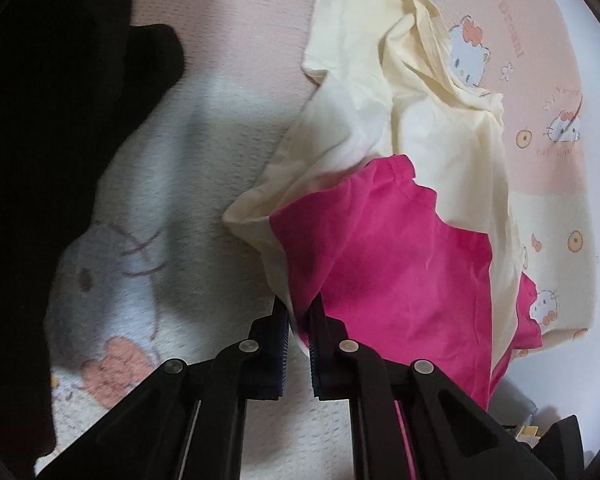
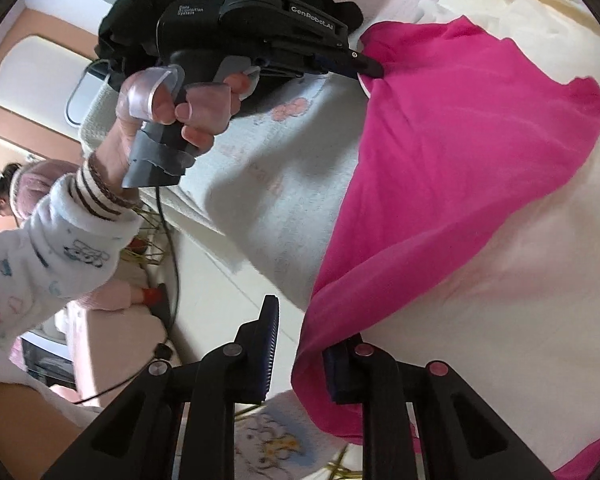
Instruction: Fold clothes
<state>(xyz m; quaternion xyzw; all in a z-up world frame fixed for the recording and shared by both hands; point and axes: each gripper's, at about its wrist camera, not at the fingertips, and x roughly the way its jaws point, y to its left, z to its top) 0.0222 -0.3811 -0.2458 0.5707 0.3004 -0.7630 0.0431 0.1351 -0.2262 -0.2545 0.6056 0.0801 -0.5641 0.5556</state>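
Left tongs (image 1: 299,312) are closed on an edge of the pink-and-cream garment (image 1: 384,256) at lower centre of the frame. Right tongs (image 2: 300,344) stand open, the pink cloth draped against one finger. This garment lies on the Hello Kitty blanket (image 1: 548,92).

A black garment (image 1: 60,140) fills the left side of the left wrist view as an unreadable dark mass, cut off by the picture's edge. The pink cloth (image 1: 384,264) covers the lower part of the cream garment (image 1: 380,92), and its gripped edge disappears between the fingers (image 1: 278,320). In the right wrist view, the same pink cloth drapes over one finger (image 2: 342,368) of the right gripper, hiding its pad, so whether anything is pinched cannot be told. The person's face (image 2: 0,200) is small and mostly cut off at the left edge. Floor clutter (image 2: 152,296) beneath the sleeve is too blurred to identify.
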